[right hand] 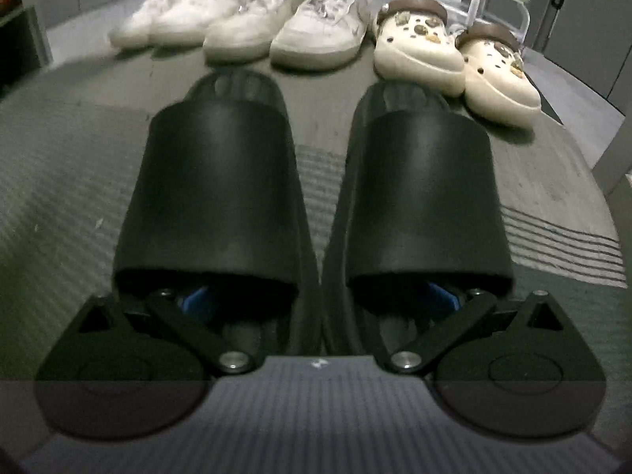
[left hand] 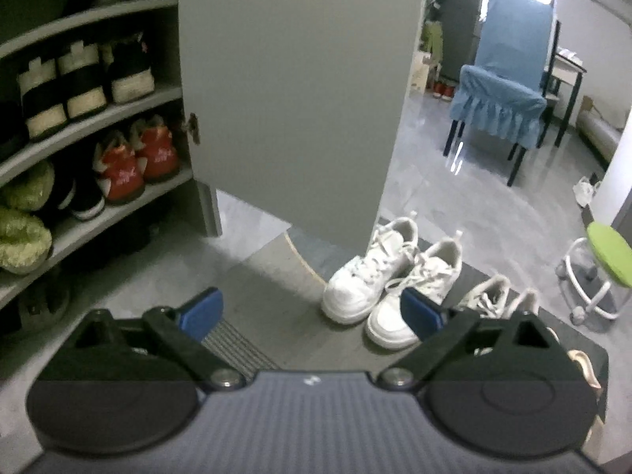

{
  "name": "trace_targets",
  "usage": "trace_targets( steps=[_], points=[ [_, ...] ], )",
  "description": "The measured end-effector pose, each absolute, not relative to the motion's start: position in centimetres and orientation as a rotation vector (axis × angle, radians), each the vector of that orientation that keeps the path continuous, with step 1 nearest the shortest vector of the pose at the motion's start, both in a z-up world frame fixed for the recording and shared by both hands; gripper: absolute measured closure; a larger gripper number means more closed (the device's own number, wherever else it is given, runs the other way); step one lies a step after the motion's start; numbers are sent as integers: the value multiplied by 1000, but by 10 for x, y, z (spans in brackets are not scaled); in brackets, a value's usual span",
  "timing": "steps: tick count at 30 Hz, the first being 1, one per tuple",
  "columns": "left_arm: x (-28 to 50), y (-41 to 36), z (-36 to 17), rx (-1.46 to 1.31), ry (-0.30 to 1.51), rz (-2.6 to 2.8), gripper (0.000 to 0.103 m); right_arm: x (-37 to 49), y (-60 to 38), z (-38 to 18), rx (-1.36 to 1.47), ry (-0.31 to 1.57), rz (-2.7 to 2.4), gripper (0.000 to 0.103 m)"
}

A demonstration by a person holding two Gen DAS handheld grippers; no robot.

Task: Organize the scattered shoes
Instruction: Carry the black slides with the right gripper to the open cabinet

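R gripper [right hand: 316,296] stood wide, one finger inside each black slide [right hand: 213,189] of a pair, apparently to move both at once over the mat [right hand: 59,197]. L gripper [left hand: 312,312] hung wide & empty nr white sneakers [left hand: 363,272]. Sneakers and cream clogs [right hand: 454,55] sat paired in a row beyond; shoe cabinet [left hand: 98,118] open.

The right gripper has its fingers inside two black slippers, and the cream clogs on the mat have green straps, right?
Not quite. The clogs have brown straps, not green; the right wrist view shows it. The rest holds: the right gripper has a finger tucked inside each of the two black slippers on the mat.
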State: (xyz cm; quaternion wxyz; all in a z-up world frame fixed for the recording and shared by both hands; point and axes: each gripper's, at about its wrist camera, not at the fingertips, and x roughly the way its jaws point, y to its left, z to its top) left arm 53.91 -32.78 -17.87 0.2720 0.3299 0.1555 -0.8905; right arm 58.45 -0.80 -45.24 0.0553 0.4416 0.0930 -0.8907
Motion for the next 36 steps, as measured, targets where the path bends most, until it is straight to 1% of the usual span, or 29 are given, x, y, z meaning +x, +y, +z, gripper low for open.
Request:
trace_targets(
  steps=[7,10,11,13,14,15,17,18,21,23,26,28,29,30,31,33,36],
  points=[
    [537,-341,-184,924,464,-2337,5,573,-9,-438,1290,220,-2764,0],
    [539,-340,-177,912,468,-2335,5,569,-10,-433,1268,193,-2789,0],
    [538,-341,-174,906,480,-2333,5,567,-10,-431,1260,184,-2798,2],
    [537,-343,-168,895,505,-2329,5,564,-11,-427,1245,166,-2814,15],
    [536,-342,-162,871,507,-2333,5,562,-12,-413,1231,139,-2851,19],
    [535,-343,-158,851,503,-2332,5,559,-13,-400,1217,112,-2888,26],
    [534,-343,-152,822,500,-2332,5,554,-15,-373,1187,56,-2960,28],
    [535,-344,-146,795,512,-2336,5,543,-21,-372,1194,61,-2953,28],
    [541,-351,-136,762,506,-2323,5,522,-31,-362,1167,154,-2898,29],
    [547,-356,-130,741,490,-2309,5,510,-34,-360,1142,185,-2865,32],
    [563,-366,-121,713,461,-2252,5,499,-35,-353,1147,125,-2852,37],
    [573,-376,-119,709,467,-2206,5,493,-37,-350,1172,104,-2837,50],
    [577,-381,-118,709,478,-2182,5,491,-38,-348,1195,104,-2826,54],
    [582,-386,-116,701,491,-2165,5,487,-44,-341,1232,140,-2785,62],
    [586,-392,-114,693,504,-2148,5,485,-44,-336,1244,95,-2759,69],
    [594,-404,-108,670,510,-2119,5,481,-44,-324,1264,6,-2705,72],
    [602,-416,-96,627,508,-2085,5,480,-50,-305,1246,-121,-2635,72]
  ],
)
